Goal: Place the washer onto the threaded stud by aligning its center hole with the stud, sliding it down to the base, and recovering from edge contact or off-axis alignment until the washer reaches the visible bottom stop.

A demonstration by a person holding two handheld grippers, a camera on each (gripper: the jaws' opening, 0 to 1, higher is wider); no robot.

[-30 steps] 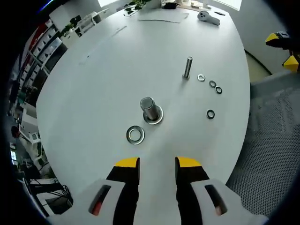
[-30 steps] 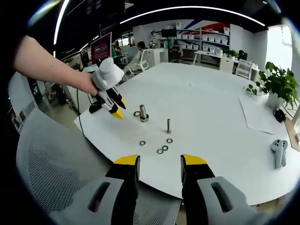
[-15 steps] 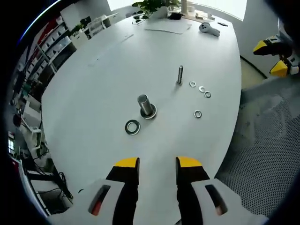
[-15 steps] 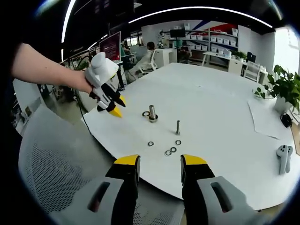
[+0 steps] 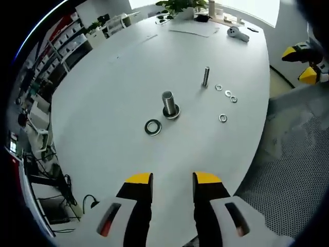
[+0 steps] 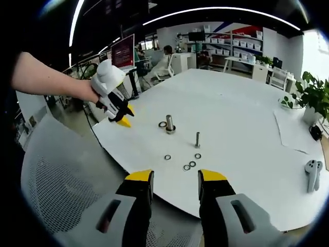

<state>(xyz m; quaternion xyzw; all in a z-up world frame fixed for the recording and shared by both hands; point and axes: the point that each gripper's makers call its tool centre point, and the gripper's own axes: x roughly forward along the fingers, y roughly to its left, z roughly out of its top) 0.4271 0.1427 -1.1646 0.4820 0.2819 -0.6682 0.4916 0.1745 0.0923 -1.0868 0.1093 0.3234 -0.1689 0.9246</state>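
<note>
Four small washers (image 5: pixel 226 100) lie near the thin stud (image 5: pixel 206 76). The large washer (image 5: pixel 152 126) lies flat just beside the thick stud (image 5: pixel 169 104), with a washer already at its base. My left gripper (image 5: pixel 172 180) and right gripper (image 6: pixel 175 177) hover released, empty, off the white table (image 5: pixel 118 72).

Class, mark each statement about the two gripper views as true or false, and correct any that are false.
1. A large washer lies flat on the white table beside the thick stud. True.
2. The left gripper holds a washer between its jaws. False: its jaws stand open with nothing between them.
3. Four small washers lie near the thin stud. True.
4. The thin stud lies on its side. False: it stands upright.
5. The right gripper is shut on the thick stud. False: it is open, back from the table edge.
</note>
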